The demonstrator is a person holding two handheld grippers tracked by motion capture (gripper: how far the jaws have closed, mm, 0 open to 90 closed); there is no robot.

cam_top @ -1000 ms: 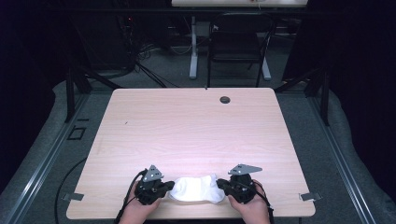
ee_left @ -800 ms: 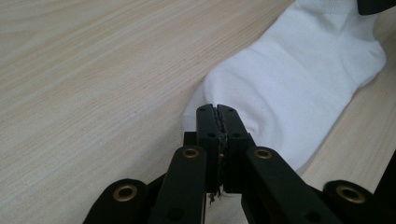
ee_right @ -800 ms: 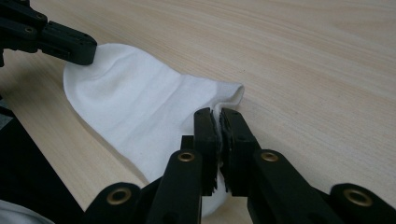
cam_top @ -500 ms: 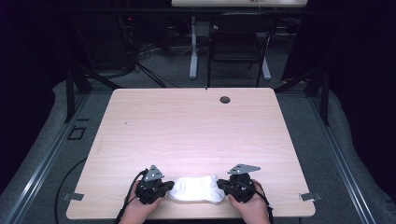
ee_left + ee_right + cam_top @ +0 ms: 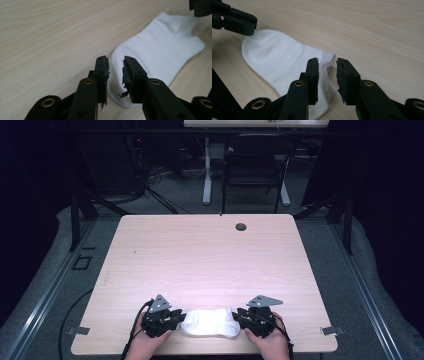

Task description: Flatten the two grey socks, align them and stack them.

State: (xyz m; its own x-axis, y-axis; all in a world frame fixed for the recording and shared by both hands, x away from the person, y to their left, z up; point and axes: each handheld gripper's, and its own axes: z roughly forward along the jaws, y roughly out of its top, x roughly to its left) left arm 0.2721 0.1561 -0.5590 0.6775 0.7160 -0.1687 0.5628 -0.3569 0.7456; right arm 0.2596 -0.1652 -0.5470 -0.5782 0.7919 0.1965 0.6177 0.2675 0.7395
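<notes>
White sock (image 5: 210,322) flat on the pale wooden table (image 5: 210,260), low in the centre of the high view, close to the near edge. Flanked there by two black grippers: left gripper (image 5: 172,319) at lower left of centre, right gripper (image 5: 241,316) at lower right of centre, each held in a hand rising from the bottom edge, each topped by a grey three-cornered plate. Jaws of both just opened, now standing apart with a clear gap, pads off the cloth. In the left gripper view, left gripper (image 5: 116,68) in the lower middle of the frame, rounded end of the sock (image 5: 160,50) lying between and beyond its jaws, body of the sock running to the upper right, where a dark corner of the other gripper meets the top edge. Worn, frayed pad lining visible on the inner jaw faces. In the right gripper view, right gripper (image 5: 327,72) in the lower middle, a folded edge of the sock (image 5: 277,60) lying in the gap between its jaws, the rest spreading to the left of the frame toward the other gripper's black jaw at upper left. Small dark round hole (image 5: 241,226) near the far edge of the table, in the upper middle of the high view. Black chair (image 5: 255,165) and a table leg on the grey floor beyond, at the top of that frame.
</notes>
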